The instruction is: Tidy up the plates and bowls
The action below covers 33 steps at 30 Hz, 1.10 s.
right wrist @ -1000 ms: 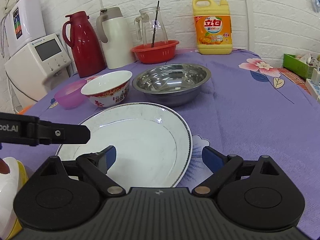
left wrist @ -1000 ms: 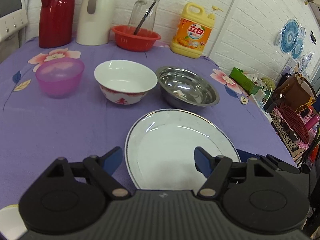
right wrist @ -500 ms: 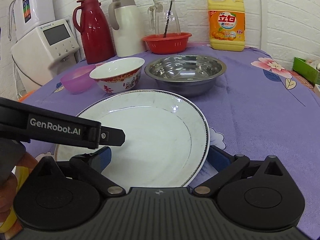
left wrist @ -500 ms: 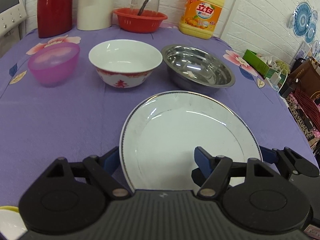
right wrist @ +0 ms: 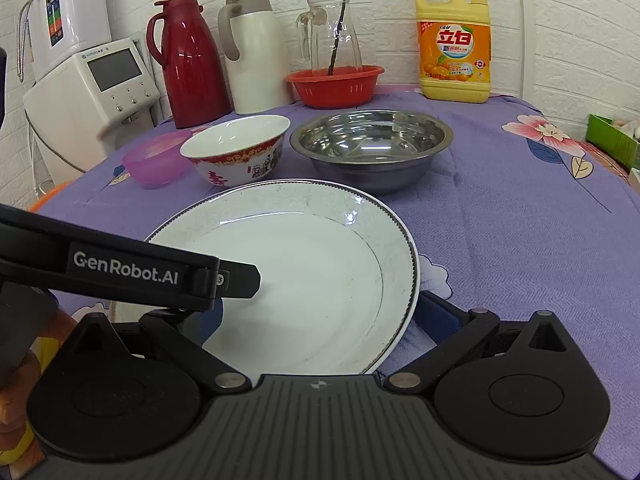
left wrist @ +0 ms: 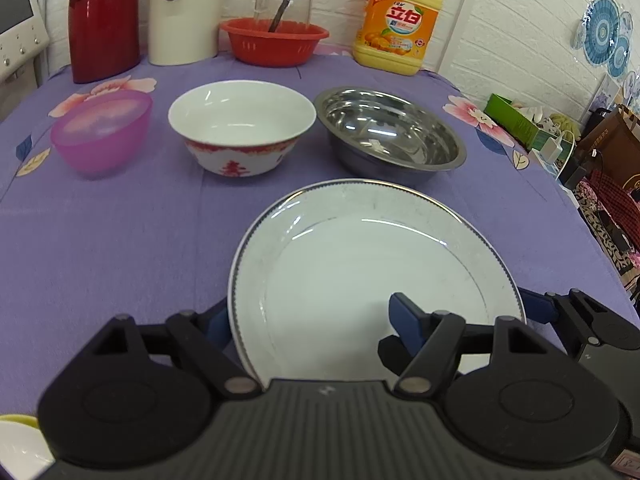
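A large white plate with a thin dark rim lies on the purple cloth; it also shows in the right wrist view. My left gripper is open and straddles the plate's near left rim, one finger outside it and one over the plate. My right gripper is open and straddles the plate's near right rim. Behind the plate stand a pink plastic bowl, a white bowl with red pattern and a steel bowl.
At the back stand a red thermos, a white thermos, a red basket with a glass jug and a yellow detergent bottle. A water dispenser stands beyond the table's left edge. Clutter lies off the right edge.
Both grippers have moved forward and closed in on the plate, so that the fingers now straddle its near rim on both sides. The bowls have not moved.
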{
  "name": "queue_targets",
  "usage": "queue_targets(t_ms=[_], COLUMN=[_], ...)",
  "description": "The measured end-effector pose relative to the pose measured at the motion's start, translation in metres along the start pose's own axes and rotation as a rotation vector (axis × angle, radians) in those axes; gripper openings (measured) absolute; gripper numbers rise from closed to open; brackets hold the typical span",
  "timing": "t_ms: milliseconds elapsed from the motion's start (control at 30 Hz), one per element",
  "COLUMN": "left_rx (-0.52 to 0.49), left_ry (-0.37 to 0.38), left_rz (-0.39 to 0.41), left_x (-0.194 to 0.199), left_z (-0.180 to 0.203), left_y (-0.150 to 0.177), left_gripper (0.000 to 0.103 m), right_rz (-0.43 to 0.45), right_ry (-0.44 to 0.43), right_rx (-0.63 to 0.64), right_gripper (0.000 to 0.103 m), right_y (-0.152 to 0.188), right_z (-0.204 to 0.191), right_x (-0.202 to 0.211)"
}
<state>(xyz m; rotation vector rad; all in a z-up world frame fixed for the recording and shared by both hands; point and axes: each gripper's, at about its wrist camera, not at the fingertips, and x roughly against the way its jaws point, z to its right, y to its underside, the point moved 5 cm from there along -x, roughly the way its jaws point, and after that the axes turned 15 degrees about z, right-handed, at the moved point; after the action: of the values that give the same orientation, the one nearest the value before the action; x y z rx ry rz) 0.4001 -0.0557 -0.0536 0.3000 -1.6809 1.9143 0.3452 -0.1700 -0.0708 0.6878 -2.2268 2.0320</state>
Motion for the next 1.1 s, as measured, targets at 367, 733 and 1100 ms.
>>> queue_targets(t_ms=[367, 733, 1100], left_rx=[-0.077, -0.061, 0.008], left_ry=[-0.044, 0.01, -0.021], left_rz=[0.012, 0.07, 0.188], left_x=[0.0, 0.041, 0.132], left_z=[0.01, 0.016, -0.03], left_y=[0.004, 0.003, 0.018], left_gripper=[0.066, 0.064, 0.064], right_rz=[-0.007, 0.054, 0.117], right_ry=[-0.012, 0.049, -0.03], right_rx=[0.041, 0.038, 0.098], right_gripper=[0.103, 0.103, 0.103], right_y=[0.001, -0.003, -0.01], right_z=[-0.009, -0.02, -0.083], right_x=[-0.001, 0.044, 0.083])
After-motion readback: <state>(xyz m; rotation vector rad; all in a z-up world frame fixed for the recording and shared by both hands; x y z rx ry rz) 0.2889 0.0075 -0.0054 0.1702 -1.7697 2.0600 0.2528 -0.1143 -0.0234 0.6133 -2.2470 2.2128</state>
